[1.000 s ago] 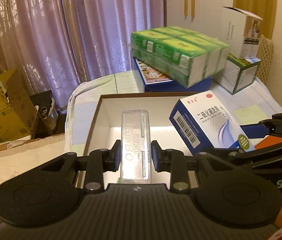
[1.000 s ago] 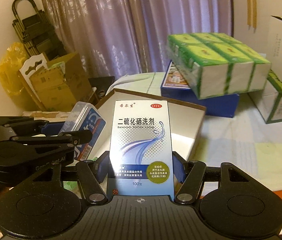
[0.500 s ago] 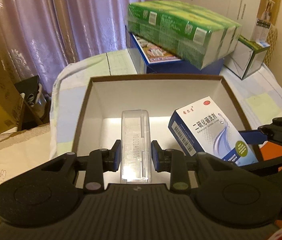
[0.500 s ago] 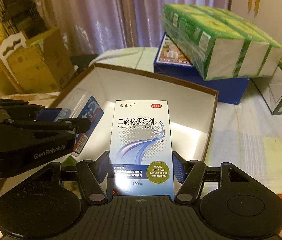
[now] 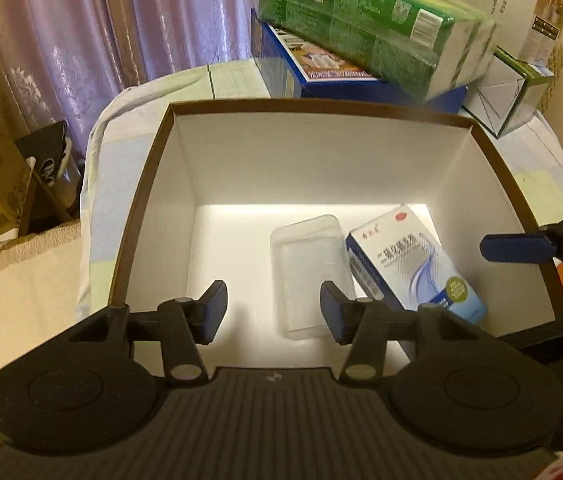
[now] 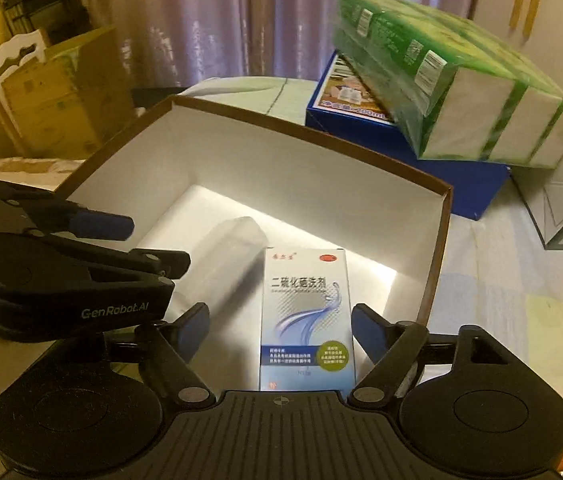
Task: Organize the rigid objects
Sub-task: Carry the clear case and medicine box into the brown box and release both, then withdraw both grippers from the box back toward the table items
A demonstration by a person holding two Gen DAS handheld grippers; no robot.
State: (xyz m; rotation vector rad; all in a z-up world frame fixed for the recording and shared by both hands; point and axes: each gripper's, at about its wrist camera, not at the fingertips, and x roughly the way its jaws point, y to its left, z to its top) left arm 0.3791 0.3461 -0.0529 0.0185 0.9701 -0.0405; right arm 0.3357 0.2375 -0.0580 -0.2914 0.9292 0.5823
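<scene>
While both claws are opening, I judge the step in hand to be the release of two items into the box (image 5: 149,184). My left claw (image 5: 273,312) stands apart, with the clear case (image 5: 307,268) below it on the box floor, nearer the right pad; no pad presses it. My right claw (image 6: 279,332) is likewise apart, with the carton (image 6: 305,316) between the pads but free of both. Case and carton lie side by side, close together; whether they touch I cannot tell. Next I would lift both claws straight out, clearing the rim, and look for further items.

Materials: the case is a translucent, rounded plastic oblong; the carton is glossy printed card, blue and white, square-edged. The box is stiff board, white inside, brown-edged, on a cloth-covered table (image 5: 99,200).
</scene>
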